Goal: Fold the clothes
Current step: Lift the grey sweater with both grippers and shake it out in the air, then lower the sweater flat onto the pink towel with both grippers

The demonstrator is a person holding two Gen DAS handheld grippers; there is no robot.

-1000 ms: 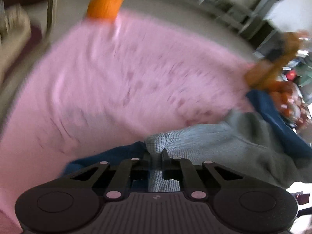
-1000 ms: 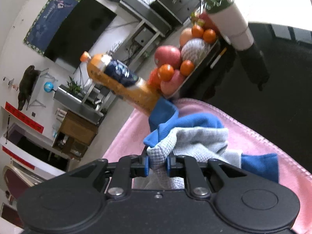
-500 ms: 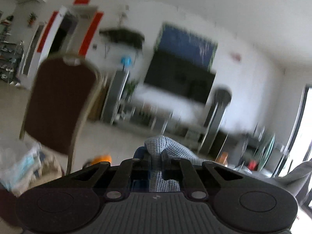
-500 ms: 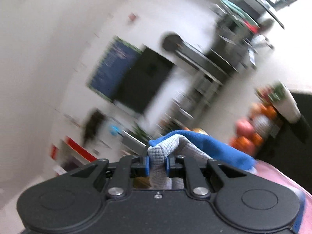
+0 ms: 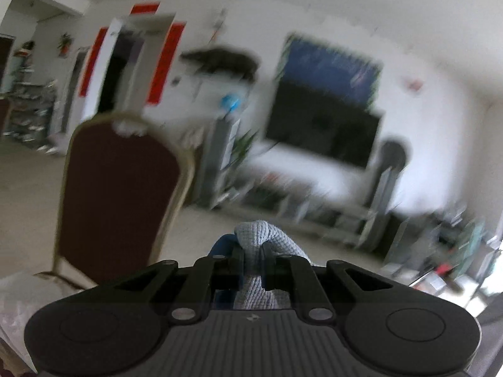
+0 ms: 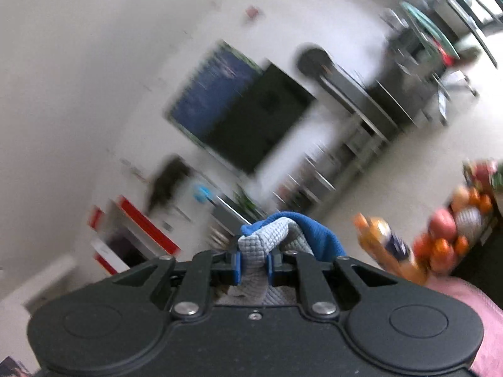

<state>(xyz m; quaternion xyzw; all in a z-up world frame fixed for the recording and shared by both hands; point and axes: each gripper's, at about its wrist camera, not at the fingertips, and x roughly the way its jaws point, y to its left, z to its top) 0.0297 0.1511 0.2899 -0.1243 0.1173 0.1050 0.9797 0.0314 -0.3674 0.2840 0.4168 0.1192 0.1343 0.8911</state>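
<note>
Between each claw's pads, left claw (image 5: 251,259) and right claw (image 6: 254,259), bunches the garment (image 6: 262,242).

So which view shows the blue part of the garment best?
The right wrist view: the garment, pinched in the right gripper, shows a broad blue band draped beside the grey knit. In the left wrist view only a small blue sliver peeks beside the left gripper.

A home living room is shown: a flat television (image 5: 320,132) is mounted on a white wall under a blue poster (image 5: 330,66), a maroon dining chair (image 5: 116,201) is set on the pale floor, and fruit (image 6: 456,220) is piled near a juice bottle (image 6: 389,248).
</note>
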